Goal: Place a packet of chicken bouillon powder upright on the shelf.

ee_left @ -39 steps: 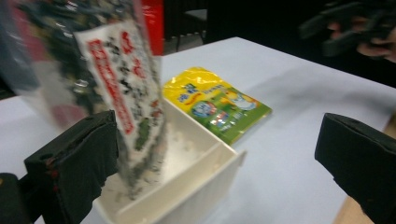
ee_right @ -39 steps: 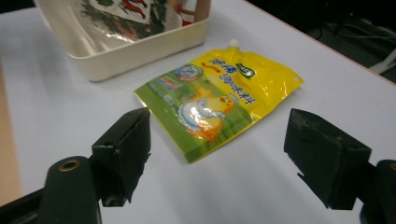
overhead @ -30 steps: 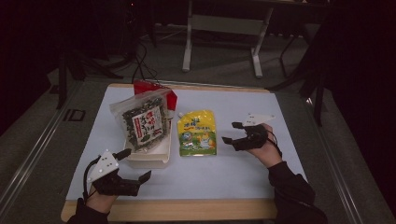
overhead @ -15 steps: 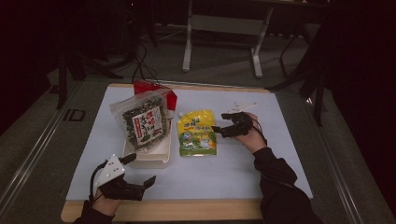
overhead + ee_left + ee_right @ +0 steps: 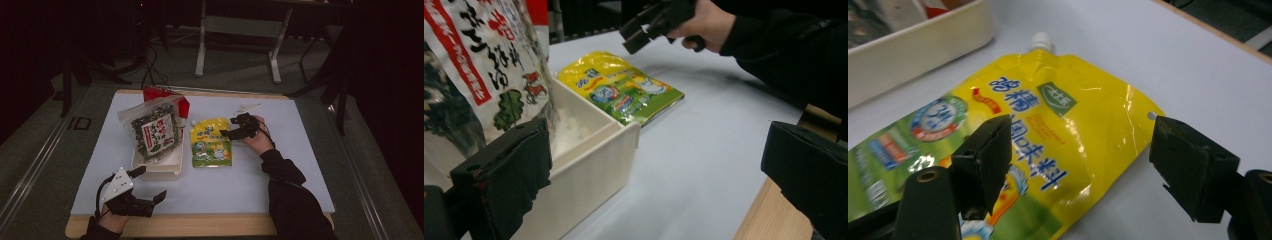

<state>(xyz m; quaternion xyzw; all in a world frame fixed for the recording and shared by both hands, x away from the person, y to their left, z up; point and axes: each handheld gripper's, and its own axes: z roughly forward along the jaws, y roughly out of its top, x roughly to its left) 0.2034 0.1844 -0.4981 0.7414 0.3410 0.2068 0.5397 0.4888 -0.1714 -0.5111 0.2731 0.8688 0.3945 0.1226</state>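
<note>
A yellow-green spouted pouch point(image 5: 211, 145) lies flat mid-table, spout toward the far side. My right gripper point(image 5: 229, 127) hovers open over its upper right corner; in the right gripper view the pouch point(image 5: 1048, 145) lies between and below the spread jaws point(image 5: 1080, 165), untouched. A seaweed bag point(image 5: 152, 132) stands in a white tray point(image 5: 160, 170) left of the pouch. My left gripper point(image 5: 150, 184) rests open near the table's front edge, just in front of the tray. In the left gripper view its wide jaws point(image 5: 654, 170) frame the tray corner point(image 5: 624, 145), the pouch point(image 5: 619, 92) and the right gripper point(image 5: 639, 30).
A red packet point(image 5: 170, 96) sticks up behind the seaweed bag. A small white object point(image 5: 248, 107) lies near the table's far edge. The pale mat point(image 5: 300, 165) has free room on the right, and a wooden rim point(image 5: 210, 225) runs along the front.
My right gripper has moved left and down from the table's right side to just over the pouch's corner, jaws still spread. The left gripper has stayed near the front edge.
</note>
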